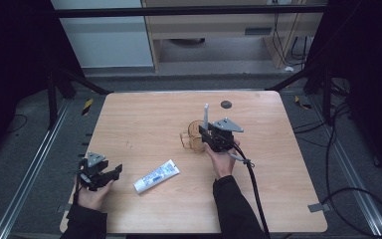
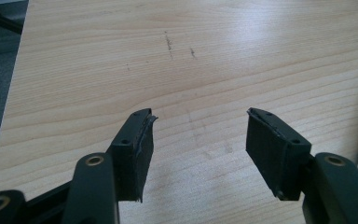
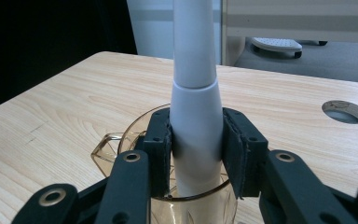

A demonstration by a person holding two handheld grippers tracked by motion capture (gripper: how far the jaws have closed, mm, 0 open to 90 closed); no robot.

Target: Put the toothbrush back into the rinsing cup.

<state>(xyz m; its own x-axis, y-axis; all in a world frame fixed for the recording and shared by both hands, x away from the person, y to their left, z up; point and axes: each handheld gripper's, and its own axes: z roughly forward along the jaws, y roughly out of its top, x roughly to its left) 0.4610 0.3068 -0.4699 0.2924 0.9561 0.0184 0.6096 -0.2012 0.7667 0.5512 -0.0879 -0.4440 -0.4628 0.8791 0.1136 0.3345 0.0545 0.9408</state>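
Right gripper view: right gripper [image 3: 196, 140] jaws pinching white toothbrush [image 3: 195, 93] upright inside cup [image 3: 121, 144]; left gripper [image 2: 198, 140] jaws wide apart over bare table [image 2: 121, 56].

Toothpaste tube [image 1: 156, 176]: blue print on label, too small to read.

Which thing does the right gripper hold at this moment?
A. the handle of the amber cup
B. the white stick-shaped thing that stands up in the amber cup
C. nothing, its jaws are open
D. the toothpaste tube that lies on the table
B. In the right gripper view, the right gripper has both jaws pressed against the white stick-shaped thing, which stands upright inside the amber cup.
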